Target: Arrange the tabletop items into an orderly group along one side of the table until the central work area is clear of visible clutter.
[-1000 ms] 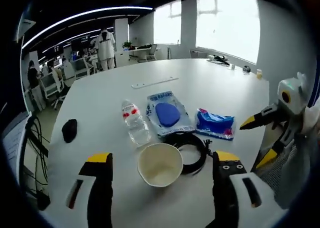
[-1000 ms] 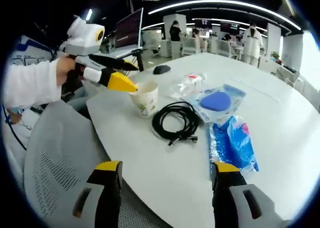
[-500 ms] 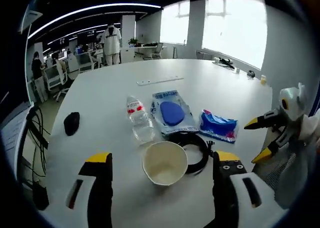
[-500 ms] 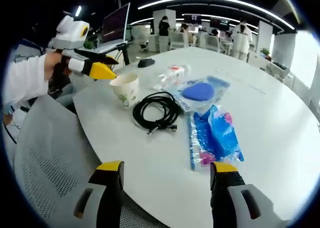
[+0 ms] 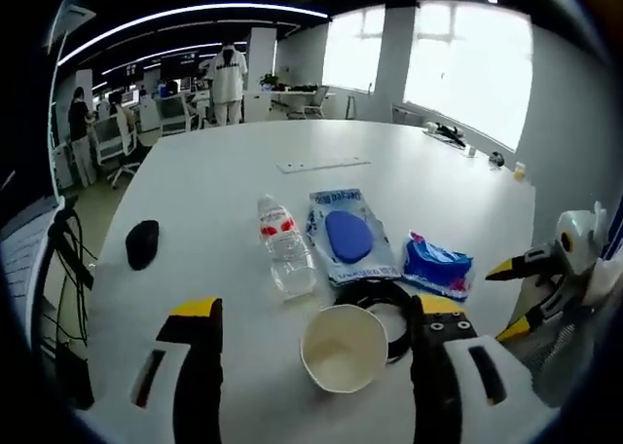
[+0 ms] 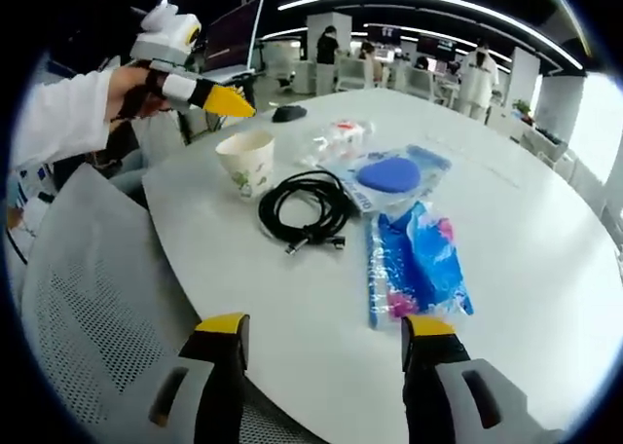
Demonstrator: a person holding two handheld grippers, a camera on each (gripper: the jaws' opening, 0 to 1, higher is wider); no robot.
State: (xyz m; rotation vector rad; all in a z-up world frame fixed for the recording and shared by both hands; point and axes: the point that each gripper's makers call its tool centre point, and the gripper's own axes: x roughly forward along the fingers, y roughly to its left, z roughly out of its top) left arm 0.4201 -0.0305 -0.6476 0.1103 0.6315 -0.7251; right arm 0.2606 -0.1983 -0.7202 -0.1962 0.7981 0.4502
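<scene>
My left tool was released and empty, its jaws apart on either side of the paper cup, which stood just ahead on the counter. My right tool was also released, hanging at the counter edge. I judged the step was reaching for the cup; next the jaws must go lower and close. Beyond the cup lay the black cable, a water bottle and two blue packets.

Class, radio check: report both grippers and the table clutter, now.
Left gripper open over paper cup. Right gripper open, empty. Black cable, bottle, blue packets uncollected mid-table.
</scene>
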